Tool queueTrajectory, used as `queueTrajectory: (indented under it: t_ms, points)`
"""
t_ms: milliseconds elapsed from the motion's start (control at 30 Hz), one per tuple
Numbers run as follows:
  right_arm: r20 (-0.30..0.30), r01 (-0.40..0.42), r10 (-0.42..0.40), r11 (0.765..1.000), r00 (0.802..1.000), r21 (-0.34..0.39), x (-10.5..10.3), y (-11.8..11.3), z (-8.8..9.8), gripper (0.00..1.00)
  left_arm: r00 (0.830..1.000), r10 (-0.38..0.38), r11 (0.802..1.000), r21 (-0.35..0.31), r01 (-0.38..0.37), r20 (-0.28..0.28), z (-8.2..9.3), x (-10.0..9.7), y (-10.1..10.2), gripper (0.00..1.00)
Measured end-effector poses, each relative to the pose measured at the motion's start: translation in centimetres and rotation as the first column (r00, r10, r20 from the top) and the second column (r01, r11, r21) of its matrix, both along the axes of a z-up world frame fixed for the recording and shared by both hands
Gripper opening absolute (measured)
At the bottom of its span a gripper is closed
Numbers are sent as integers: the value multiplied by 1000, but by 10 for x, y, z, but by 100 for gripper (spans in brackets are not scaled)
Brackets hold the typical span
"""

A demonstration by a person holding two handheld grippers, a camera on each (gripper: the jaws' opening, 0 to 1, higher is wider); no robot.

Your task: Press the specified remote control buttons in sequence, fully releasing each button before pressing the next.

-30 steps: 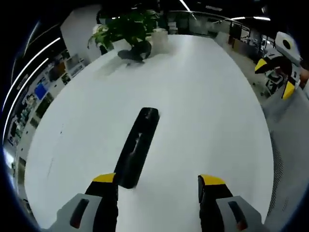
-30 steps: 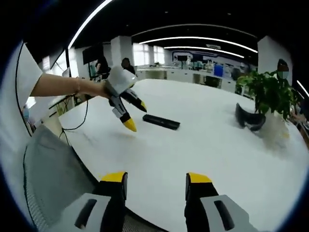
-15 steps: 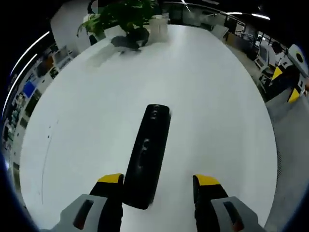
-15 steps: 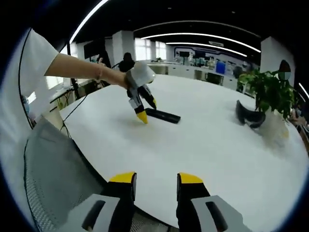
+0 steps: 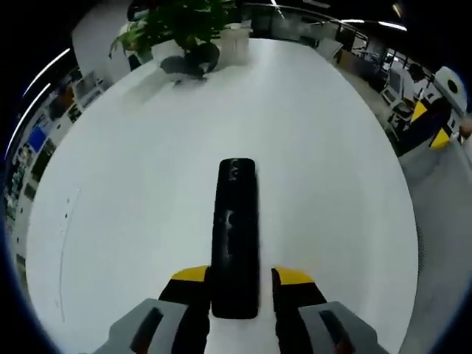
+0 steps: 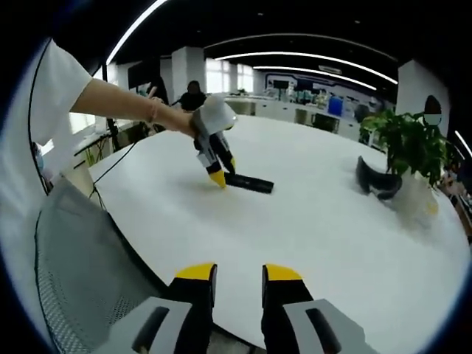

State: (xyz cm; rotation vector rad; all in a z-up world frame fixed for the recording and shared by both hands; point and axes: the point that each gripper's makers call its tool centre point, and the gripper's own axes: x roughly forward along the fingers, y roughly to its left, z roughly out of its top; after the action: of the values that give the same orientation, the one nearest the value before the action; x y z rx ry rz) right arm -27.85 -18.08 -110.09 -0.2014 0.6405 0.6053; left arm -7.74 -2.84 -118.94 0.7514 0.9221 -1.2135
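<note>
Remote control [image 5: 235, 243]: black, long, lying flat on the white desk [image 5: 133, 184]; its near end sits between the two yellow-tipped jaws of the left claw [image 5: 236, 279]. Seen from the right gripper view it lies well out on the desk, near the far-left edge [image 6: 248, 183].
Left claw: jaws stand on either side of the remote's near end, close along its long edges; cannot tell whether they press on it. In the right gripper view it [image 6: 220, 171] points down at the end of the remote, held by a person's hand [image 6: 181, 122] on a bare forearm with a white sleeve.
Right claw [image 6: 237, 273]: jaws nearly together with a narrow gap, nothing between them; it hangs over the near edge of the desk, well apart from the remote. From the left gripper view it shows at the far right [image 5: 429, 127].
Potted plant [image 6: 410, 144]: green, on the desk at the right, a dark curved object [image 6: 375, 182] just beside it.
Chair [image 6: 81, 258]: grey mesh back, beside the near desk edge.
</note>
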Motion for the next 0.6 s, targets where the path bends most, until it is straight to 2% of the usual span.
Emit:
queueTrajectory:
  t_ms: [33, 167, 333, 600]
  points:
    - [1, 0, 0, 1000, 1000, 1, 0, 0, 0, 20, 1000, -9, 1000, -1, 9, 0, 0, -2, -1, 25]
    - [5, 6, -7, 1000, 1000, 7, -1, 0, 1, 18, 998, -30, 1000, 6, 30, 57, 0, -3, -1, 25]
    - [8, 12, -13, 1000, 1000, 18, -1, 0, 1, 17, 998, -31, 1000, -1, 31, 47, 0, -14, 0, 25]
    - [2, 13, -13, 999, 1000, 38, 0, 4, 0, 16, 996, -76, 997, 25, 74, 51, -2, -38, 2, 25]
